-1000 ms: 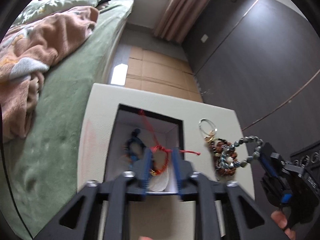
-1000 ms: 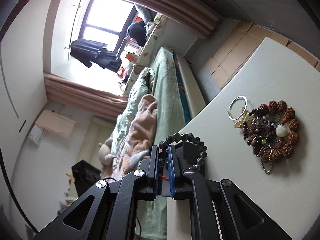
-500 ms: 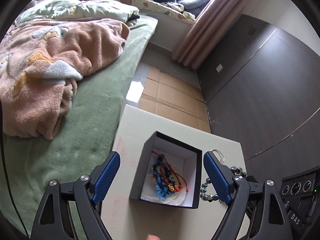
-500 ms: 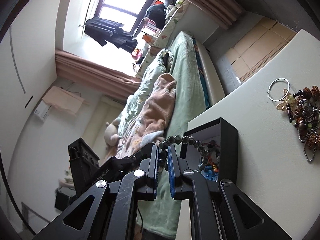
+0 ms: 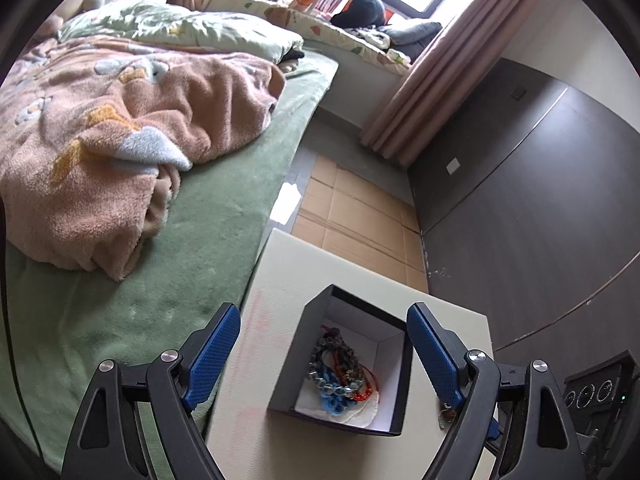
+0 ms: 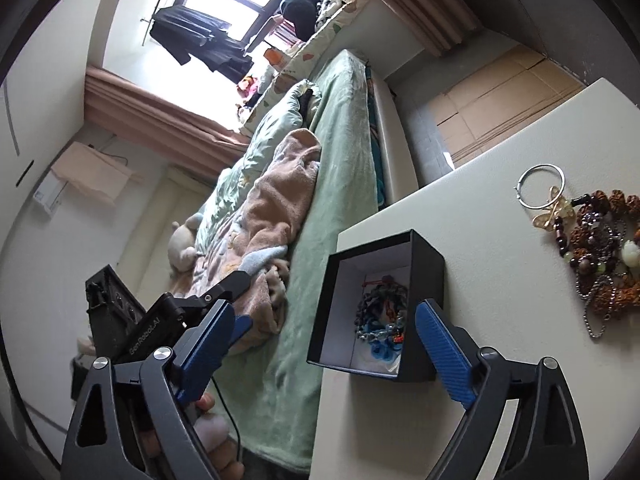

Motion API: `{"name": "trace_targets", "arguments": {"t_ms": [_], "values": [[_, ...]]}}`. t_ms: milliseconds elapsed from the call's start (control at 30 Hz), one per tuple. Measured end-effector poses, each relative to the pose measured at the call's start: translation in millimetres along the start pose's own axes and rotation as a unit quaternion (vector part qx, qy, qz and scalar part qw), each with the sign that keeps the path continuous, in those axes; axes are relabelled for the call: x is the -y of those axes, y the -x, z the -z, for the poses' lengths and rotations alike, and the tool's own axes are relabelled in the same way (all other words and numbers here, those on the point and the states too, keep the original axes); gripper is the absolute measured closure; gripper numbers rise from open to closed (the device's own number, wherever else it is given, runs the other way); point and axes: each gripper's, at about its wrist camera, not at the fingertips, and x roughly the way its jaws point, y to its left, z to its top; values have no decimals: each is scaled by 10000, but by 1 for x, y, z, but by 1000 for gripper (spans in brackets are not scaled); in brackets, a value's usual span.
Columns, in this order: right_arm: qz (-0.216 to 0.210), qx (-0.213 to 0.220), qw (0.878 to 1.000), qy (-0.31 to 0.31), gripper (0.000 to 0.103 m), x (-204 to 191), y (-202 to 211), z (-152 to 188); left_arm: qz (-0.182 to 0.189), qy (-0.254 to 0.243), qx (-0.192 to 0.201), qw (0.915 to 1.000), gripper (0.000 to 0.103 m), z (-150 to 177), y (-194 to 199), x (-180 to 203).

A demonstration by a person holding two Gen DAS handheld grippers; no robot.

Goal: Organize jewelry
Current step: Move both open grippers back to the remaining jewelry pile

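Observation:
A black jewelry box [image 5: 394, 396] with a white lining stands open on the cream table [image 5: 280, 276]. Several bracelets [image 5: 340, 372] lie heaped inside it: dark beads, blue, red cord. The box also shows in the right wrist view [image 6: 426, 260] with the bracelets [image 6: 380, 320] in it. My left gripper [image 5: 324, 356] is open and empty, raised above the box. My right gripper [image 6: 324, 348] is open and empty, near the box's front. A pile of loose jewelry [image 6: 596, 256] with a silver ring [image 6: 540, 190] lies on the table to the right.
A bed with a green cover [image 5: 120, 280] and a pink blanket [image 5: 120, 128] runs along the table's left edge. Cardboard [image 5: 360, 212] covers the floor beyond the table. A dark wall [image 5: 540, 200] stands to the right. My left gripper's body [image 6: 160, 320] shows in the right wrist view.
My right gripper has opened and the dark bead bracelet it held now lies in the box. My left gripper opened earlier and has pulled back and up from the box.

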Motion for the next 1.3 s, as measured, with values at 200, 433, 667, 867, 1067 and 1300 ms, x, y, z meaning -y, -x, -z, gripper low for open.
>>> {"name": "trace_targets", "arguments": {"t_ms": [200, 433, 667, 867, 1067, 1300], "values": [[392, 248, 9989, -1, 0, 13, 32, -6, 51, -475, 244, 9986, 17, 9, 7, 26], [799, 578, 9951, 7, 0, 28, 69, -11, -38, -932, 257, 9953, 17, 21, 6, 50], [1096, 761, 9911, -16, 0, 38, 99, -13, 117, -1292, 42, 9915, 17, 34, 0, 71], [1642, 808, 9831, -36, 0, 48, 118, -14, 263, -1549, -72, 9876, 17, 44, -4, 89], [1967, 812, 9769, -191, 0, 63, 136, -14, 385, -1852, -310, 9815, 17, 57, -14, 108], [2082, 885, 9716, -697, 0, 89, 161, -15, 463, -2076, -514, 9758, 20, 69, -29, 125]]}}
